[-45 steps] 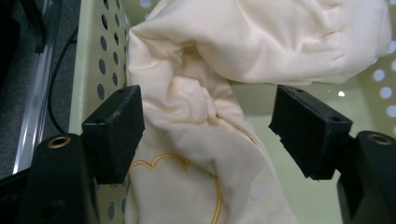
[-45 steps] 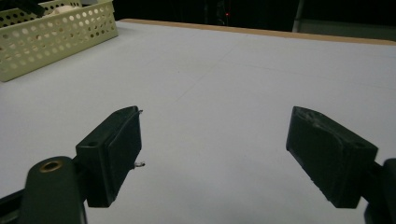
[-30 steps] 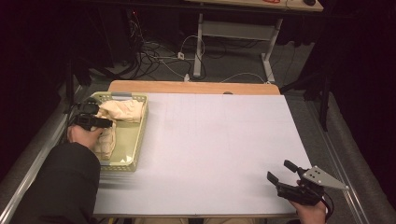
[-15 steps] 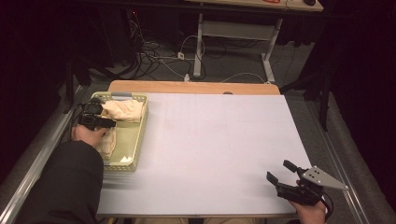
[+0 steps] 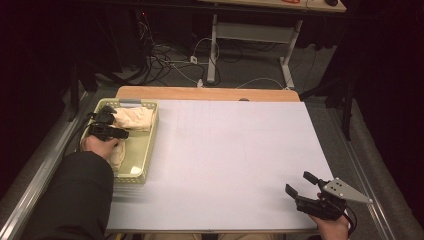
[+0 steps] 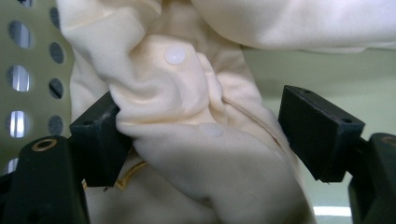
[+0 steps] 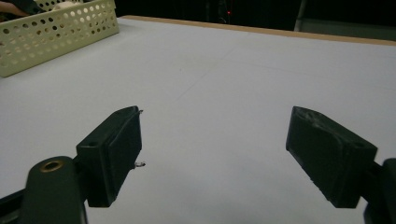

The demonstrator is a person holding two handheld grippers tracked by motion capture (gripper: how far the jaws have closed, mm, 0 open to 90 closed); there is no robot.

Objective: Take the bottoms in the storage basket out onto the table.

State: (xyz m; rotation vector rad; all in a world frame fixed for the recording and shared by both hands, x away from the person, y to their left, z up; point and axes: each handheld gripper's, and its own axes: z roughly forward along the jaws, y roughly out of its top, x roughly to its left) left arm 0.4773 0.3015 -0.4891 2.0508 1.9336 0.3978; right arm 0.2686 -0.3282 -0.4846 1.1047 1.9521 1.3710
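Observation:
A pale green perforated basket [image 5: 150, 145] stands at the table's left edge and holds cream garments [image 5: 135, 117]. My left gripper [image 5: 119, 122] is down inside the basket. In the left gripper view a bunched fold of cream garment [image 6: 187, 93] with white snap buttons lies between the jaws of the left gripper [image 6: 201, 135]. The left jaw touches the fabric; the right jaw stands apart from it, so the gripper is open. My right gripper [image 5: 297, 182] rests open near the table's front right corner, and in its own view the right gripper [image 7: 215, 154] has nothing between its jaws.
A white sheet [image 5: 235, 150] covers the table, with a wooden strip [image 5: 205, 93] along the far edge. The basket [image 7: 56, 35] appears far off in the right gripper view. Cables and a desk frame [image 5: 250, 35] lie on the floor beyond the table.
My left gripper has shifted slightly within the basket, over the cream garments. The right gripper has stayed where it was.

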